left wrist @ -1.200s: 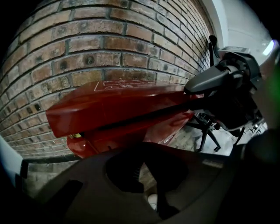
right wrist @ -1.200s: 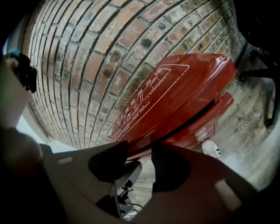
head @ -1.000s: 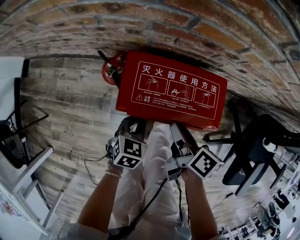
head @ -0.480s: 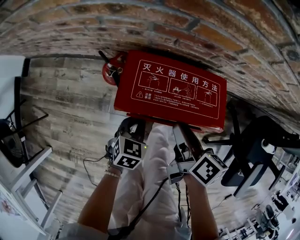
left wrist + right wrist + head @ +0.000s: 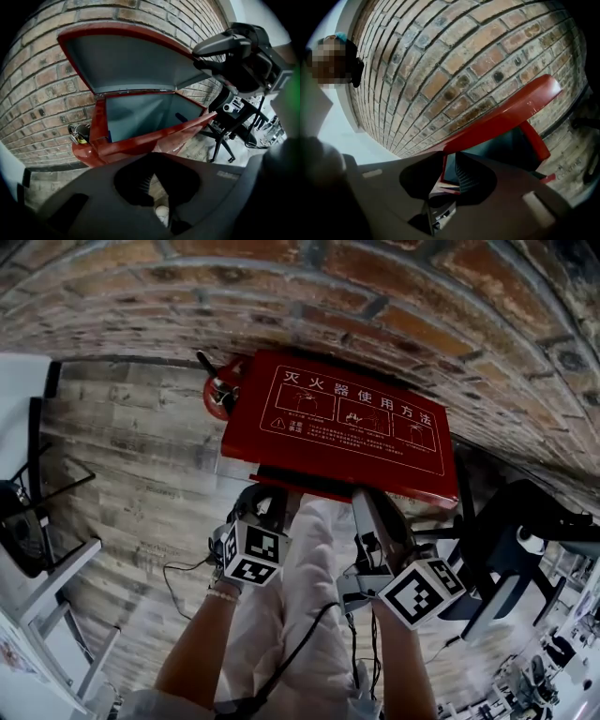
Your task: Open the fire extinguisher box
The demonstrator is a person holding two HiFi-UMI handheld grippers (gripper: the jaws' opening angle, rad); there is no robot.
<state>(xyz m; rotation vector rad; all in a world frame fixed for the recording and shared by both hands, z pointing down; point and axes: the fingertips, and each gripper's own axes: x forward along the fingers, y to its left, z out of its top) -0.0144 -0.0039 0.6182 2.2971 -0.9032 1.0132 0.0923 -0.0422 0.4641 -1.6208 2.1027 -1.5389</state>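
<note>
The red fire extinguisher box [image 5: 140,140] stands on the floor against the brick wall. Its lid [image 5: 347,418], printed in white, is tilted up, and the grey inside [image 5: 140,115] shows under it. My right gripper [image 5: 366,498] holds the lid's front rim [image 5: 501,117]. Its jaws have just been closing, and in the right gripper view [image 5: 449,173] the red rim sits between them. My left gripper [image 5: 262,502] hangs in front of the box, apart from it, and its tips [image 5: 153,177] meet with nothing between them. A red extinguisher [image 5: 217,390] stands left of the box.
The brick wall [image 5: 281,287] runs right behind the box. A black office chair [image 5: 506,531] stands close on the right. At the left edge are white furniture [image 5: 37,596] and a dark chair frame [image 5: 28,512]. Cables [image 5: 178,568] lie on the wooden floor by my legs.
The right gripper has risen with the lid's front rim, so the lid stands higher and the gap under it is wider. The left gripper has stayed where it was.
</note>
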